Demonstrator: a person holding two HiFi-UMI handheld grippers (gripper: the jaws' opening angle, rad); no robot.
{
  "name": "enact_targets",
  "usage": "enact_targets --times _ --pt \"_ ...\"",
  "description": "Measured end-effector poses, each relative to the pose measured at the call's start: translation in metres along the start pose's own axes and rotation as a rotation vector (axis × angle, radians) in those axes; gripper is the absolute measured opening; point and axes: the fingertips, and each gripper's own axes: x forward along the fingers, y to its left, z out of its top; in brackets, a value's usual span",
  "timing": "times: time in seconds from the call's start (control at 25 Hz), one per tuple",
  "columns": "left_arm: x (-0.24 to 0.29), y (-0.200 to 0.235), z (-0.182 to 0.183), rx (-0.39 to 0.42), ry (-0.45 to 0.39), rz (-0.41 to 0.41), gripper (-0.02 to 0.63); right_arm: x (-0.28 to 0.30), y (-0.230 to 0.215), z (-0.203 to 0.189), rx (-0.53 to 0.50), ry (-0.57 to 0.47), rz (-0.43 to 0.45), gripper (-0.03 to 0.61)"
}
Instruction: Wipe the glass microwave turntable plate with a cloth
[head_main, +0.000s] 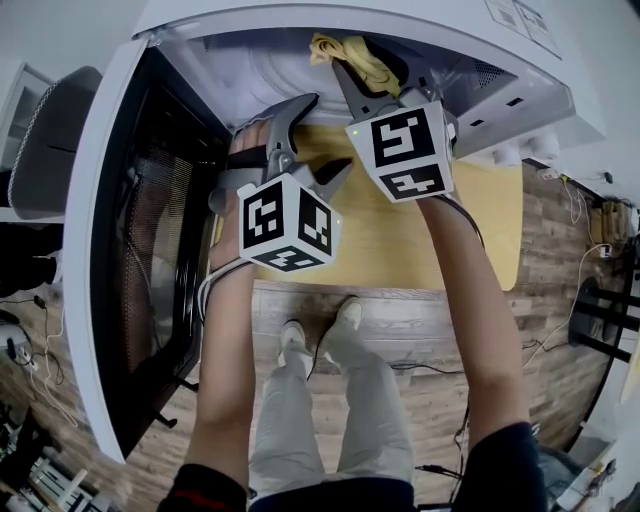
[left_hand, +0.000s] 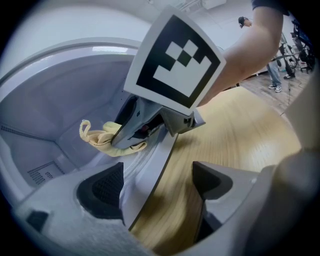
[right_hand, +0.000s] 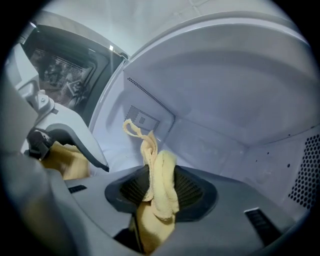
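Two bare arms stretch forward in the head view, and each hand holds a gripper. The big cubes with black and white squares hide most of both hands.

The left gripper (left_hand: 157, 181) is the nearer one. Its fingers (left_hand: 102, 187) are spread apart and hold nothing. A pale front edge of the microwave (head_main: 350, 15) runs between them, with the wooden worktop (head_main: 400, 240) beside it. This gripper is just outside the opening, over the worktop.

The right gripper (right_hand: 160, 192) is farther in, inside the microwave. Its fingers (right_hand: 195, 190) are squeezed tight on a yellow cloth (right_hand: 164, 170). Some cloth bunches up above the fingers, and a thin loop sticks up from it. More cloth hangs below the fingers, but the bottom of the picture cuts it off. I cannot tell if the cloth touches the floor of the microwave.

The glass plate is hard to make out. The left gripper view shows faint curved streaks beside the front edge, but I cannot tell if they are the plate's rim. The cubes and grippers cover much of the microwave's floor in the head view.

The door (head_main: 150, 250) stands wide open on the left, with a dark mesh window. The inside walls are white, and one side wall has rows of small holes. Far below are the person's shoes (head_main: 295, 345) on a wooden floor (head_main: 560, 300).
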Motion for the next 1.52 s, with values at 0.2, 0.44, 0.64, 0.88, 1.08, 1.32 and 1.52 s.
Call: enact_targets --times 0.2,0.44,0.64,0.88,1.08,1.32,1.52 --pt "0.0 0.0 0.0 0.001 -0.001 0.0 0.423 0.006 0.014 0.008 -0.026 -0.013 0.058 0.152" --pt "0.0 0.0 0.0 -0.001 0.0 0.0 0.423 0.01 0.029 0.015 -0.054 -0.026 0.111 0.152" --pt "0.0 0.0 0.0 0.001 0.0 0.001 0.423 0.009 0.032 0.016 -0.076 -0.033 0.125 0.152" --pt "0.0 0.0 0.0 0.004 -0.003 -0.001 0.423 0.009 0.03 0.015 -0.081 -0.035 0.118 0.152" --pt "0.0 0.0 0.0 0.004 -0.002 -0.002 0.423 0.008 0.028 0.013 -0.082 -0.034 0.109 0.152" --pt "0.0 0.0 0.0 0.004 -0.002 -0.002 0.423 0.004 0.019 0.008 -0.075 -0.023 0.088 0.152" --pt "0.0 0.0 0.0 0.006 -0.003 -0.002 0.423 0.0 0.009 0.003 -0.064 -0.013 0.061 0.152"
